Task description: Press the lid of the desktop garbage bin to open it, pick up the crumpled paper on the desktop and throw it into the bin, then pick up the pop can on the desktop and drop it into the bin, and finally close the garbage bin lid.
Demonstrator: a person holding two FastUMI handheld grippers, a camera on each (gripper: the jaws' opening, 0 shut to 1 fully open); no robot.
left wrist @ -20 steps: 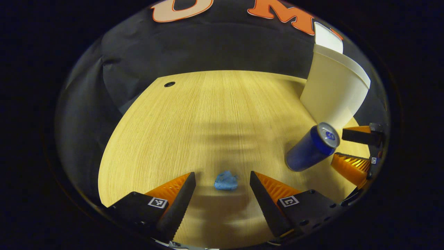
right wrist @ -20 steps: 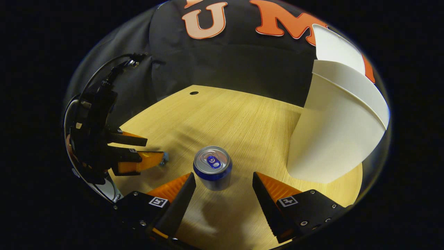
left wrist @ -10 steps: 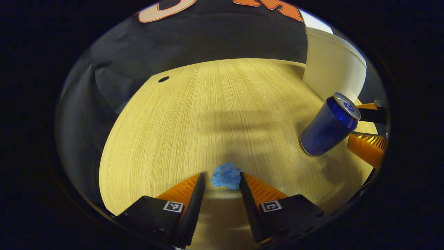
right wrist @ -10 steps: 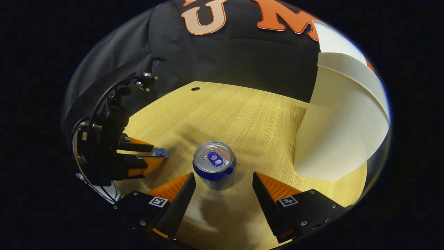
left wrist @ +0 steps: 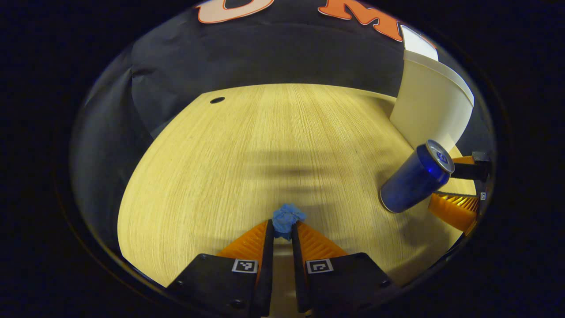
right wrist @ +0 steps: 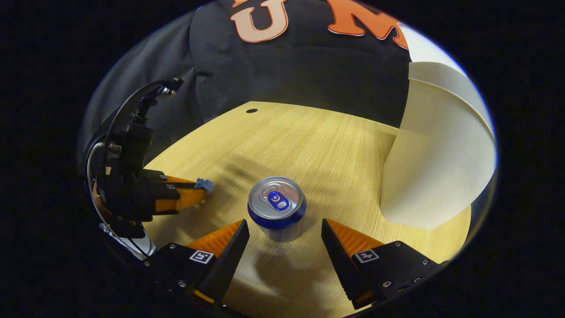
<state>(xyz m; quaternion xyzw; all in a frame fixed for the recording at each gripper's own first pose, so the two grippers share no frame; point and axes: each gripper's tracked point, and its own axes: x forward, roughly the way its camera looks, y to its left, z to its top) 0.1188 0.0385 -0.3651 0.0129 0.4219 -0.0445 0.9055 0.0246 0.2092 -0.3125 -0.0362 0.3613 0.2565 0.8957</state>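
While the left tool (left wrist: 282,229) pinches the blue crumpled paper (left wrist: 287,218) between both fingertips near the front edge of the wooden counter (left wrist: 247,150), the right tool (right wrist: 284,232) stands with its fingers spread wide, the upright pop can (right wrist: 276,207) just beyond the gap and touching neither finger. Seen from the right gripper view, the left tool (right wrist: 201,190) sits toward the counter's left edge, the paper (right wrist: 204,184) at its tips. At the counter's right edge stands the white garbage bin (right wrist: 435,163), its lid (right wrist: 446,79) raised.
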